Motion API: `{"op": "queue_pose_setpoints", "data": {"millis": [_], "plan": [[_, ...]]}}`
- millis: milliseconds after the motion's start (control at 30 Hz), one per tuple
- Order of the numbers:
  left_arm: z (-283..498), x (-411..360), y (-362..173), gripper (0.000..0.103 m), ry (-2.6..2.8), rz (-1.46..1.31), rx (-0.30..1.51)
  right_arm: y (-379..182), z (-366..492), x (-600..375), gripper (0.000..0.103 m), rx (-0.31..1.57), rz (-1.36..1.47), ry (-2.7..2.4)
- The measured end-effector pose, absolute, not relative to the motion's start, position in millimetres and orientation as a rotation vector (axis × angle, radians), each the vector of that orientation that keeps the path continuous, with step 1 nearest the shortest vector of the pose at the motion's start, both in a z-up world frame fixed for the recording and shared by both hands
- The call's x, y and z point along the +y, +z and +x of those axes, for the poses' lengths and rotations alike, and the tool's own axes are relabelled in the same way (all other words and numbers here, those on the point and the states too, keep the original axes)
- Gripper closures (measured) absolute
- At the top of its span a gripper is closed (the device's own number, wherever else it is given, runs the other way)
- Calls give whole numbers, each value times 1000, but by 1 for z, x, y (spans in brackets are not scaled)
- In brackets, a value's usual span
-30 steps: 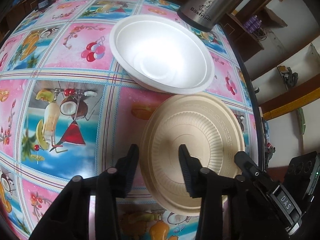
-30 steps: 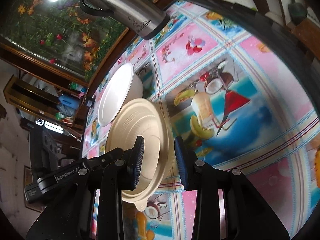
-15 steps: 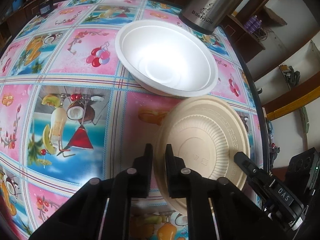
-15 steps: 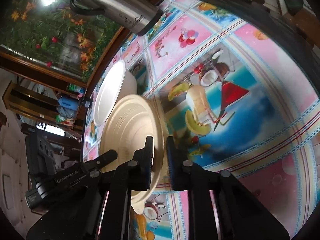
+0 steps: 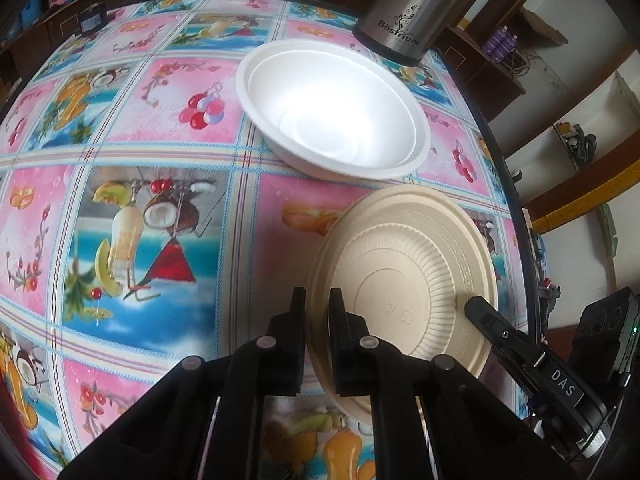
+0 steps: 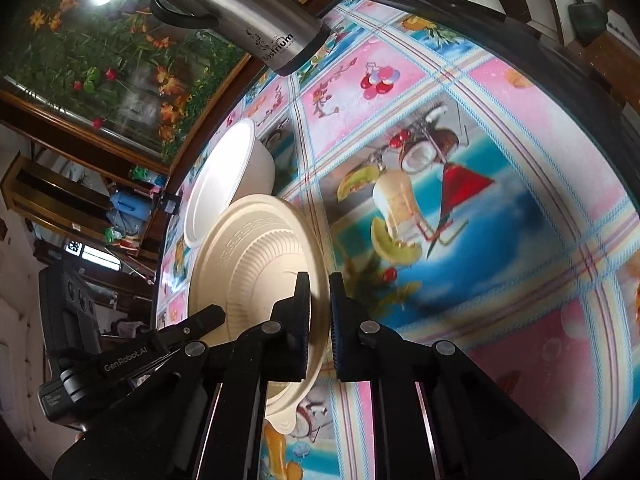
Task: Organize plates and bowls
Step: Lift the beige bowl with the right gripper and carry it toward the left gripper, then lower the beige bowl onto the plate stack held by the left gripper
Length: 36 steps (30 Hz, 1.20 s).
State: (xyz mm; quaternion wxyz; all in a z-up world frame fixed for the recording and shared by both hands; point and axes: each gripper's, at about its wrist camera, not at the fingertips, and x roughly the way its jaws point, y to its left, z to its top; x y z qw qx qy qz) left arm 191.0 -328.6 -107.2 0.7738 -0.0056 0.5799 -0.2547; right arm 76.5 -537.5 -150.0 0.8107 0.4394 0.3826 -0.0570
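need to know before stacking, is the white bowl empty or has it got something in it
Empty. The left wrist view looks straight into the white bowl, and its inside shows only bare white surface down to the bottom.

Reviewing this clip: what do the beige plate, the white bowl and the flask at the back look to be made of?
Beige plate: probably moulded plant fibre or thin plastic; matte, with pressed ribs and an embossed rim. White bowl: likely foam or light plastic; smooth, soft sheen, thick rounded rim. Flask: brushed stainless steel with a printed logo and a dark base ring.
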Motion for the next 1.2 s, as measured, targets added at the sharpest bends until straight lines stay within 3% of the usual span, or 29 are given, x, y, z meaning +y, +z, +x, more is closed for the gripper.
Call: {"op": "queue_pose_setpoints", "data": {"millis": [467, 900, 1200], "plan": [[155, -249, -94, 94, -501, -46, 1219, -132, 70, -473, 95, 847, 882, -45], [130, -65, -23, 94, -278, -118, 1022, -75, 120, -303, 95, 878, 720, 248], [111, 47, -18, 93, -121, -161, 999, -76, 145, -182, 95, 955, 621, 409]]}}
